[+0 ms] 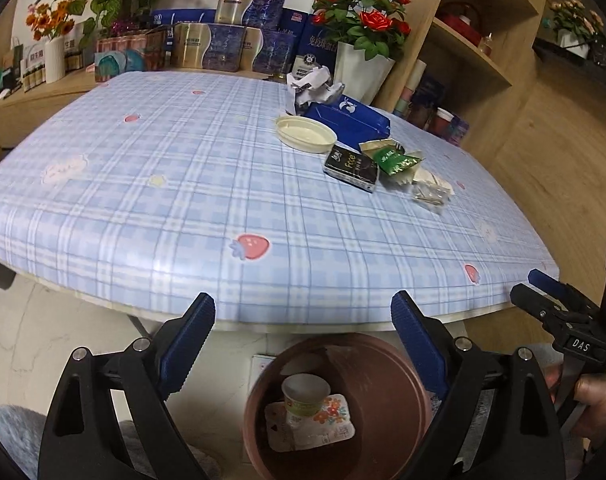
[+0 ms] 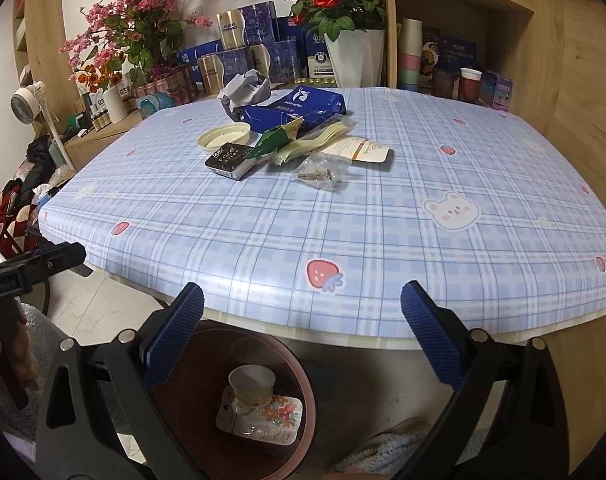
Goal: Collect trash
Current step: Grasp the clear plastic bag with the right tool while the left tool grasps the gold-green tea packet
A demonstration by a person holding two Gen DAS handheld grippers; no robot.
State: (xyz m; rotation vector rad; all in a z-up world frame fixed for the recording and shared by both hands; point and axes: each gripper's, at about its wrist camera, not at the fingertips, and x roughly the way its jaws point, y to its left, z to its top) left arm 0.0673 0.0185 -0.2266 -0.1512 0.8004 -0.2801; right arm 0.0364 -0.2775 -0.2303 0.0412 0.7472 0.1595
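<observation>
Left tongs (image 1: 303, 344): wide apart, empty, hanging off the counter's near edge, above the round brown plastic bin (image 1: 337, 408) on the floor. Right tongs (image 2: 303, 334): also wide apart, empty, same spot just off the near edge, bin below and to their left.

Bin contents: small white paper cup (image 1: 305, 394) upright on a flat floral-printed plastic wrapper (image 1: 315, 426).

Counter (image 1: 183, 200) carries a blue-and-white plaid cloth with strawberry prints. All remaining trash is clustered toward the far right corner, well apart from both tongs:
- crumpled white-grey paper ball (image 1: 313, 86), nearest the far edge
- flat dark blue paper bag (image 1: 349, 122), touching the ball's near side
- round cream plastic lid (image 1: 305, 134), rim up, just left of the bag
- black rectangular tissue pack (image 1: 351, 168), just in front of the lid
- torn green foil sachet (image 1: 395, 160), touching the pack's right side
- white paper label card (image 2: 363, 148) partly under the sachet pile
- clear crinkled plastic baggie (image 1: 431, 194) holding small metal bits, nearest the right edge

Rest of the counter's cloth is bare toward the left and near edges. Behind the far edge: red rose plant in a white pot (image 1: 363, 60), stacked blue-and-gold boxes (image 1: 223, 40).
</observation>
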